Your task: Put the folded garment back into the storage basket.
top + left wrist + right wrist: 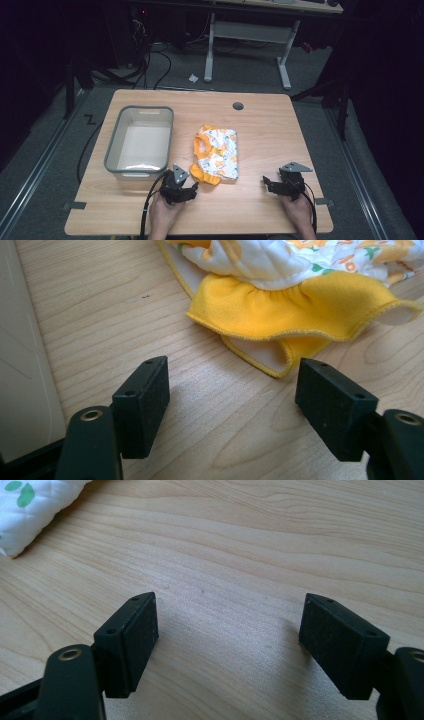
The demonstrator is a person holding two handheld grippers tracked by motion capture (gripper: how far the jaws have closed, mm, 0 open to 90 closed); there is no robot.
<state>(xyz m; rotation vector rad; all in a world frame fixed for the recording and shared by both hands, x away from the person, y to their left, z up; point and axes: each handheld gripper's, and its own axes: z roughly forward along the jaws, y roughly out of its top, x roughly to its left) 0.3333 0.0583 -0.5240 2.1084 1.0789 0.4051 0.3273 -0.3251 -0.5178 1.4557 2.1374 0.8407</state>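
Now, from the high view we hold both tools low near the table's (pixel 260 125) front edge, the folded garment (pixel 216 154) lying beside the grey bin (pixel 140 142); left gripper (pixel 232 390) spread, facing its yellow ruffle (pixel 300 310); right gripper (pixel 227 635) spread over bare wood

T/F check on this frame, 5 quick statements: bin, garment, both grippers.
1. The bin is empty. True.
2. The garment lies inside the bin. False: it lies on the table, to the right of the bin.
3. The left gripper is open with nothing between its jaws. True.
4. The right gripper is shut on the garment. False: it is open over bare wood, and the garment is off at the edge of its view.
5. The garment's yellow frill lies just ahead of the left gripper. True.
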